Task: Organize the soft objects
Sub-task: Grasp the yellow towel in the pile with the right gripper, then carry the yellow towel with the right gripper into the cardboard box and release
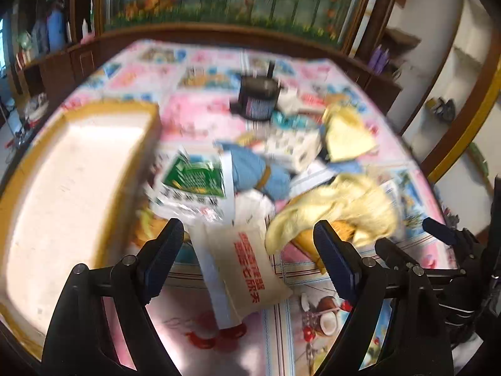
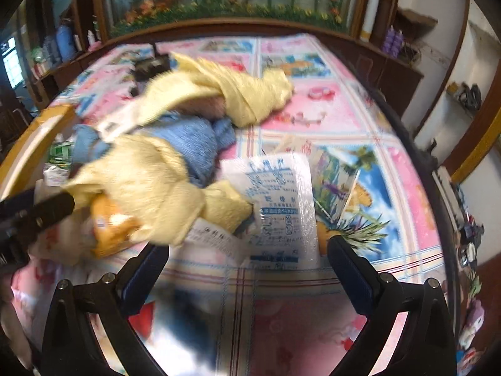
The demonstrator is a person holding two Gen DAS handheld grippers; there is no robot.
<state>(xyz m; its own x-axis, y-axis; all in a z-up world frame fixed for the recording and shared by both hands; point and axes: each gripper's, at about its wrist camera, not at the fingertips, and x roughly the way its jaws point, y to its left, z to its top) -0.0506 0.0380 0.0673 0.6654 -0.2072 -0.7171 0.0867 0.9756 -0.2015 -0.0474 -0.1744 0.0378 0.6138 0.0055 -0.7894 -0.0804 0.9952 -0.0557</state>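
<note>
On the far left of the bed sits a box with a pale inside, its near wall just beside the heap of soft things. Next comes a green packet, and below it a beige pouch with red lettering, lying between the spread jaws of the left tongs; the pads stand apart from it on both sides, gripping nothing. A blue cloth lies behind the pouch, and a yellow cloth sits up against the right finger. Behind the heap stands a dark can.

Further right, the right tongs hang released over the patterned cover. A white sachet with blue print lies just ahead of their tips, between the fingers' line, untouched. Yellow cloth spreads near their left finger, blue cloth beyond it.
</note>
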